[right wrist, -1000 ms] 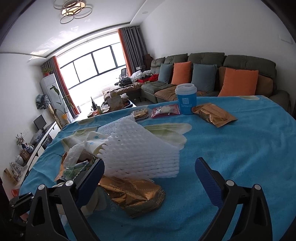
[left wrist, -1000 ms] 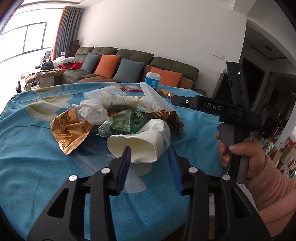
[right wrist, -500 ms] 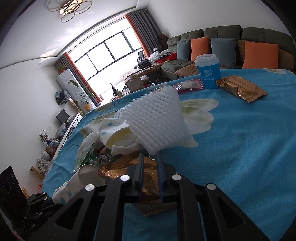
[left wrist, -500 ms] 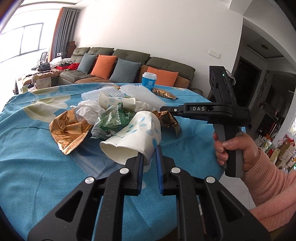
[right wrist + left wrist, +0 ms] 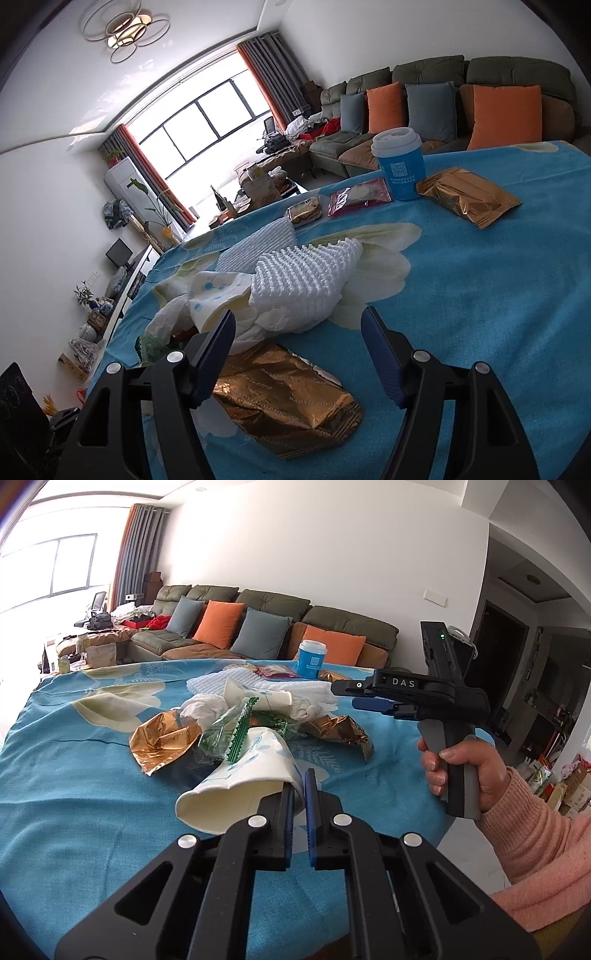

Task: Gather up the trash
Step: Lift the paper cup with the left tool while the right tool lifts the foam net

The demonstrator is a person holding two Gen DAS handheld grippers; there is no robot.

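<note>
On the blue-clothed table [image 5: 66, 775], left gripper [image 5: 298, 794] pinches the empty crushed paper cup [image 5: 243, 786]; right gripper [image 5: 297, 350] spread wide; lidded blue cup [image 5: 400, 162] upright.

This is a home living room. A long olive-green sectional sofa [image 5: 258, 605] with orange and grey-blue cushions [image 5: 506, 110] lines the white wall, beside a tall window with orange-and-grey curtains [image 5: 266, 70]. A ring-shaped ceiling lamp [image 5: 123, 29], a leafy potted plant [image 5: 159, 206] and a worktop under a turquoise floral cloth [image 5: 74, 775] complete it.
</note>
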